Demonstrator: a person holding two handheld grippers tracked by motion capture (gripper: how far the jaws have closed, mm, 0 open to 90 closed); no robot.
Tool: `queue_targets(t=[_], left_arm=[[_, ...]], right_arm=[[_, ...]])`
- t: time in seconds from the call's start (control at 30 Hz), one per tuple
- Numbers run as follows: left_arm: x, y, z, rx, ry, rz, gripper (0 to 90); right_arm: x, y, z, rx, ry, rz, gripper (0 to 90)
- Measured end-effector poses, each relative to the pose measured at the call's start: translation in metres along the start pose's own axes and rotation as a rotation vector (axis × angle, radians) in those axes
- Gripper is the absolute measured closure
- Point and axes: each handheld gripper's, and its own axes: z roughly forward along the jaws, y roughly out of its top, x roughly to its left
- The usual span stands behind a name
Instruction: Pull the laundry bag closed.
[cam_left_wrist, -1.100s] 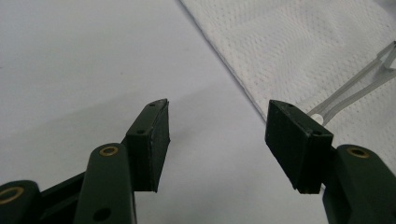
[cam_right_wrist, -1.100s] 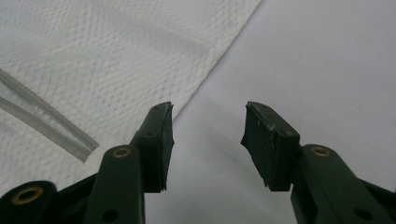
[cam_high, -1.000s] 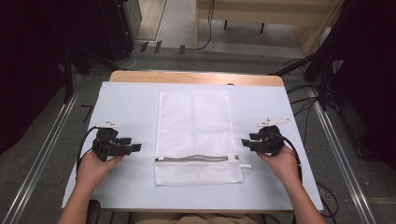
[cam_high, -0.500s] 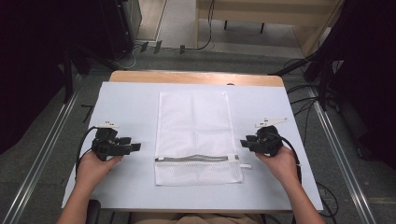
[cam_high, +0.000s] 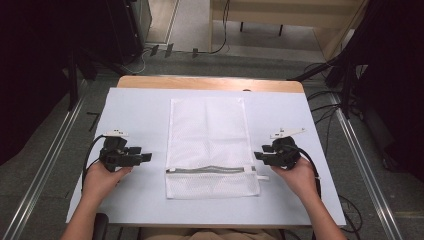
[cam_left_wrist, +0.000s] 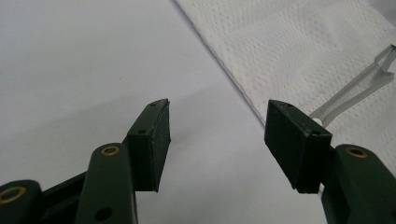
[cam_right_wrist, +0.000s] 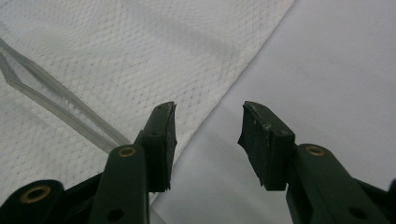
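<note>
Fingers of the left gripper stand wide apart with nothing between them; bare table surface shows in the gap. The tips point at the left edge of the mesh bag and stop just short of it. Fingers of the right gripper stand apart at a moderate gap and have just been opening, with no thing between the pads. In the right gripper view the bag's right edge runs under this gap, and the cloth lies beneath the left-hand pad.

The bag lies flat in the middle of the white table, long side running away from the person. Its grey zipper crosses the bag near the person's end, level with both grippers. The left hand and right hand hold the grippers on either side of the bag. A black cable trails from the left gripper.
</note>
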Motion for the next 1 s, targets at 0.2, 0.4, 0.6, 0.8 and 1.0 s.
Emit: queue_targets(t=[0.2,0.4,0.6,0.8,1.0], left_arm=[[0.000,0.000,0.000,0.000,0.000,0.000,41.4],[0.000,0.000,-0.001,-0.003,0.000,0.000,41.4],[0.000,0.000,-0.001,-0.010,0.000,-0.005,41.4],[0.000,0.000,-0.002,-0.012,0.000,-0.005,41.5],[0.000,0.000,-0.002,-0.011,-0.001,-0.004,41.6]], right_arm=[[0.004,0.001,0.000,-0.005,0.018,0.000,59.9],[0.009,0.003,-0.002,-0.006,0.040,-0.002,63.3],[0.015,0.005,-0.003,-0.008,0.049,-0.009,64.9],[0.021,0.008,-0.004,-0.019,0.059,-0.017,64.8],[0.026,0.010,-0.004,-0.020,0.065,-0.028,65.0]])
